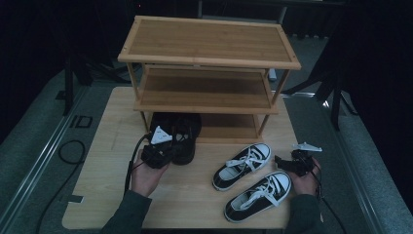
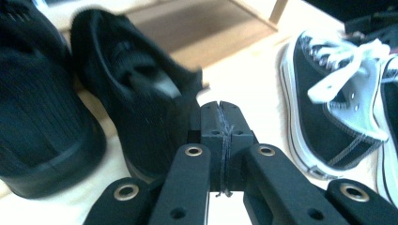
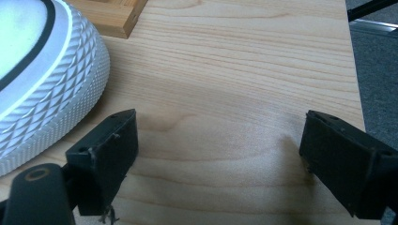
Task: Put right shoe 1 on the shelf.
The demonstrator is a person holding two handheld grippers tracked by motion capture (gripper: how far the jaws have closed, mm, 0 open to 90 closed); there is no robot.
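Observation:
A pair of black shoes (image 1: 184, 132) stands at the foot of the bamboo shoe rack (image 1: 209, 39), toes under its lowest shelf. My left gripper (image 1: 165, 148) is just behind their heels; in the left gripper view it (image 2: 220, 117) is shut with nothing visible between the jaws, right beside the nearer black shoe (image 2: 136, 93). Two black-and-white sneakers (image 1: 242, 165) (image 1: 258, 195) lie on the table to the right. My right gripper (image 1: 287, 162) sits beside them, and its own view shows it (image 3: 225, 150) open over bare wood, next to a white toe cap (image 3: 47, 93).
The wooden table (image 1: 112, 185) carries the three-shelf rack at its back. One rack foot (image 3: 112, 18) is near the sneaker's toe. The table's right edge (image 3: 354, 70) drops to grey floor. Dark stands flank the rack.

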